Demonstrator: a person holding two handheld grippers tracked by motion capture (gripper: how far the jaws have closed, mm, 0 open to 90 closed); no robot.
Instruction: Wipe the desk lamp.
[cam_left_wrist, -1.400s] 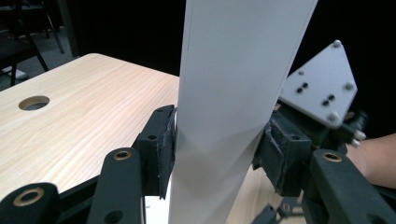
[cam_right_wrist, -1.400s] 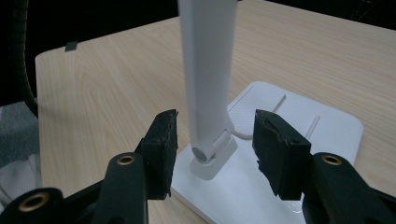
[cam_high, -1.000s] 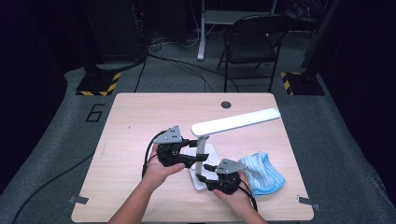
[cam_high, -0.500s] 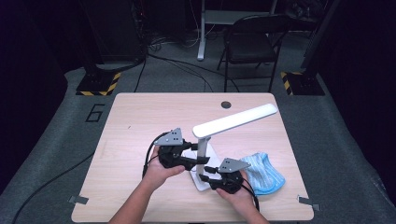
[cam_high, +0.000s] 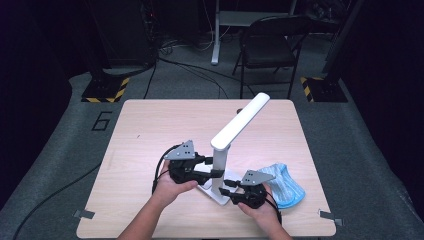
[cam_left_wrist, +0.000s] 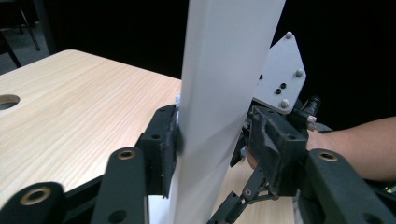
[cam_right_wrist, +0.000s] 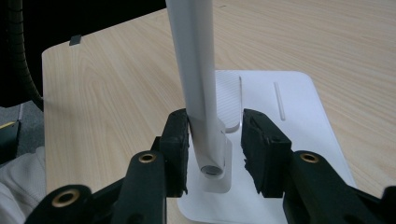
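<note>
Bare surface (cam_high: 150, 130) lies open beyond the left hand-held gripper (cam_high: 212, 167) and off to its left. Between the two hand-held grippers stands the white lamp post (cam_high: 218, 170), blocking the way across. Just right of the right hand-held gripper (cam_high: 226, 187), a blue cloth (cam_high: 285, 182) lies.

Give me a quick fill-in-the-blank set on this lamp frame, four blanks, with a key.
1. The white desk lamp stands on a flat base whose colour is ____.
2. The left gripper has its jaws around the lamp's upright ____.
3. The right gripper sits low at the hinge, and a gap shows beside its ____ pad.
4. The blue face mask lies on the table on the person's ____ side.

Missing words: white; post; right; right
</note>
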